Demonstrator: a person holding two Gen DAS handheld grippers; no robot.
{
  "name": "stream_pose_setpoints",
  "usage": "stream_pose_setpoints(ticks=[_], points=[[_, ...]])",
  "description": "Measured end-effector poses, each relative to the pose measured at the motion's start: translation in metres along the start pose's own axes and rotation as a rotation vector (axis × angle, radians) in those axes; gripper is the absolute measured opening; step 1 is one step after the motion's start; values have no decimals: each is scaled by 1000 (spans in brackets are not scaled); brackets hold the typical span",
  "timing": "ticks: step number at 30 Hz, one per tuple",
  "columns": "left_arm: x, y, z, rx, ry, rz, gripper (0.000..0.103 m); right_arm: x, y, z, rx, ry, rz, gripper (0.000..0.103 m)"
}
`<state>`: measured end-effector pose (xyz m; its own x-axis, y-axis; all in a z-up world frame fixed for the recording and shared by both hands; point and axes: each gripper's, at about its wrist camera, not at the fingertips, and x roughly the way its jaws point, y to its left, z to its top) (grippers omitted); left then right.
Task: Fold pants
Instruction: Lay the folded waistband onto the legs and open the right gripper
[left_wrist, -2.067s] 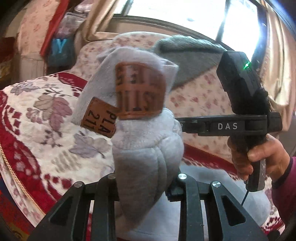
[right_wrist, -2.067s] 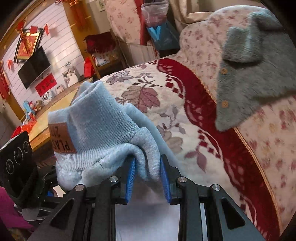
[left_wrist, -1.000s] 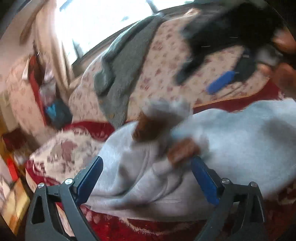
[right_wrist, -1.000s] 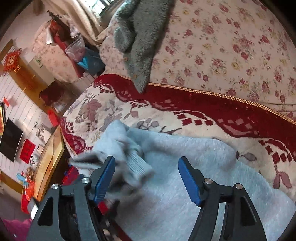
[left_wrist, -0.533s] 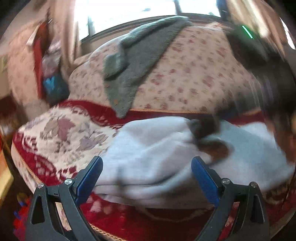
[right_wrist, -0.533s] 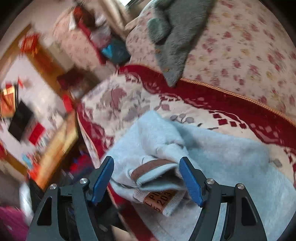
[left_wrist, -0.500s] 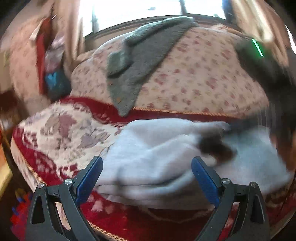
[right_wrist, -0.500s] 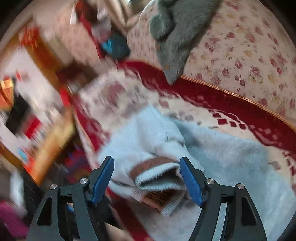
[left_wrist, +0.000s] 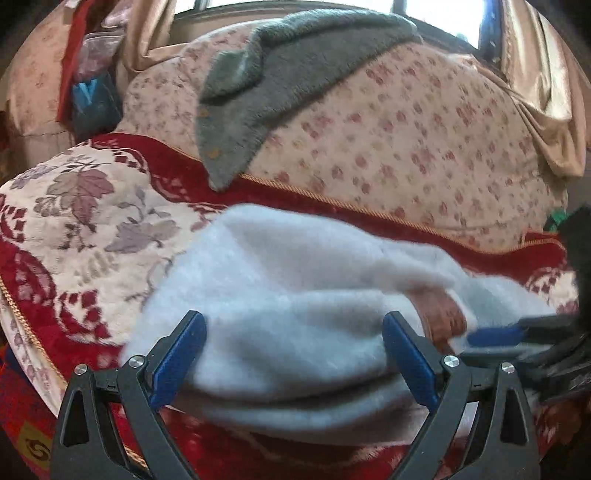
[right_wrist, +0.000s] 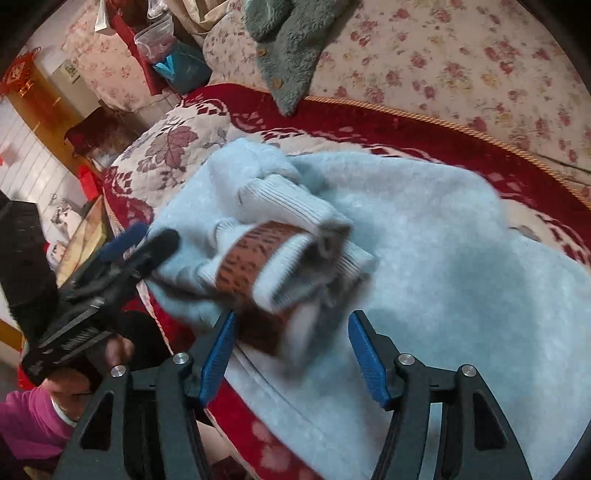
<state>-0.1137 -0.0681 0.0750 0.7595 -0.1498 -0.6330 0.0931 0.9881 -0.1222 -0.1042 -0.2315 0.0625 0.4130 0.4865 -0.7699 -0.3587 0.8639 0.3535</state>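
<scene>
1. The sofa fills both views: a floral back cushion and a seat under a red and cream leaf-patterned cover edged with gold cord.
2. The pants, pale grey-blue fleece, lie in a folded heap on the seat cover, reaching from the front edge towards the red border below the back cushion.
3. A grey cardigan with buttons hangs over the top of the back cushion, well apart from the pants.
4. The ribbed cuffs are bunched on top of the heap, blurred, with a brown printed patch among them.
5. The left gripper hangs over the near edge of the heap, its fingers wide apart and clamping nothing; from the right wrist it shows at the left edge, its tips touching or just beside the fabric.
6. The right gripper is tilted down over the cuffs. Its fingers are spread after just closing a little, the patch and cuff between them but unpinched.
7. A hand with a pink sleeve holds the left gripper's handle.
</scene>
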Motion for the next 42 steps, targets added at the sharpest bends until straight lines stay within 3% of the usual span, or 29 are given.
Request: stream_pose_setpoints(ticks=[6,10,14,16,17,19,23,28,34,42], points=[[17,-6,-14,-21,34,-19,96,-27,-18,-1,89,-68,10,73],[17,-5,-15,-19,35,-19,97,-30,-9,26,90,-142,-27,81],[15,-5,-16,-21,28,-20,97,8,7,57,33,-81,-8,83],[15,-6,-17,-21,26,-19,97,28,13,67,-10,-54,-67,83],[14,-7,-17,-21,23,-19,97,39,14,73,-41,-49,-160,82],[15,-8,-18,-19,20,-21,97,49,7,81,-56,-55,-253,82],[16,-9,-20,-23,17,-16,97,59,-19,83,26,-58,-241,86],[16,-10,-19,-12,22,-6,97,51,-32,75,119,-63,-156,89],[7,-15,-12,-11,38,6,97,4,-22,55,133,-135,-125,90],[-14,-35,2,31,-8,-9,97,-48,-20,16,170,-187,-107,91]])
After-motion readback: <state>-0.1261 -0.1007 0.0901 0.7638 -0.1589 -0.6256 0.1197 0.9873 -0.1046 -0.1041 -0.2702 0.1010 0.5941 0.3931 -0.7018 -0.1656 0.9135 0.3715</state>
